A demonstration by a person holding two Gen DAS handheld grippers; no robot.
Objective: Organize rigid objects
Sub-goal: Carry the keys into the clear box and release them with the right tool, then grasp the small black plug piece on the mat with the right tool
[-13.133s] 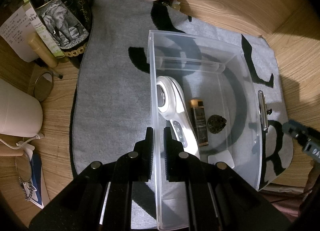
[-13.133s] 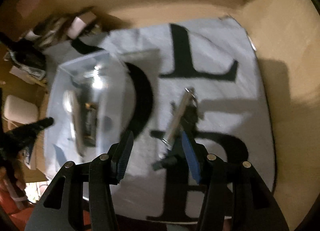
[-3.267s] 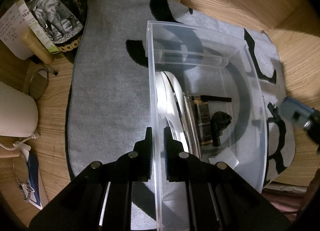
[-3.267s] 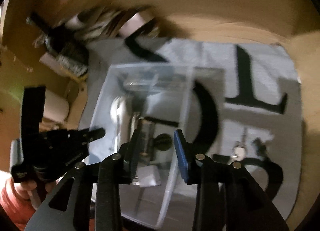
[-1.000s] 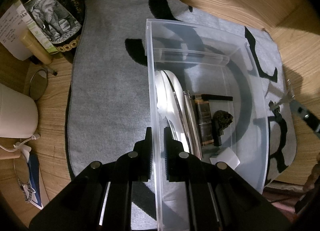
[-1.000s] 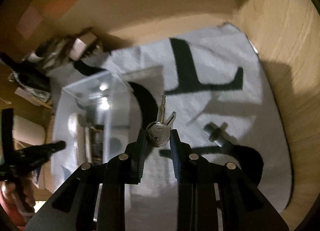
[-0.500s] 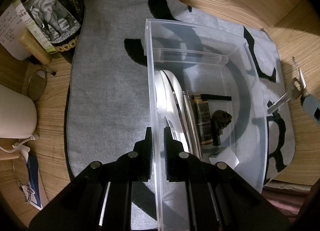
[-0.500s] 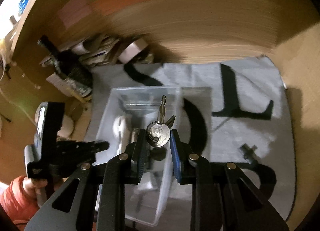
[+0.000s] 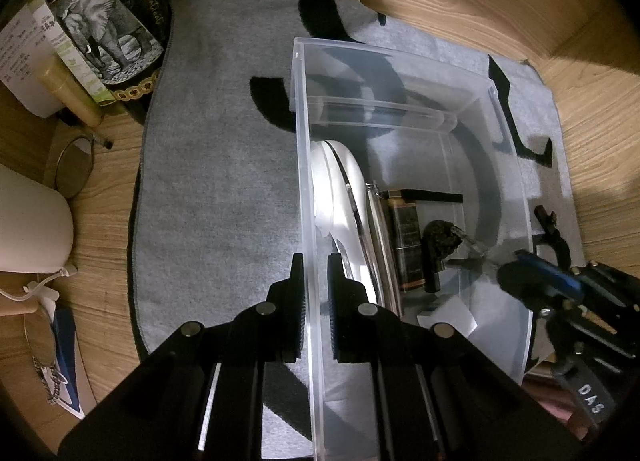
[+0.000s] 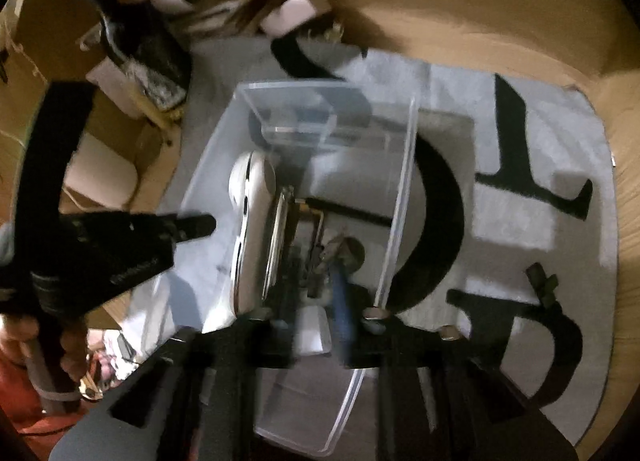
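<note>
Keys (image 10: 344, 251) pinched in the right gripper (image 10: 320, 325) hang over the clear bin (image 9: 308, 221), its wall clamped by the left gripper (image 9: 315, 273); release likely comes next.

Both wrist views above shared bin (image 9: 400, 113)

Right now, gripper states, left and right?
Left gripper: shut on the clear bin, clamping its near wall.
Right gripper: over the bin, keys at its tips; blur hides whether it grips them.
</note>
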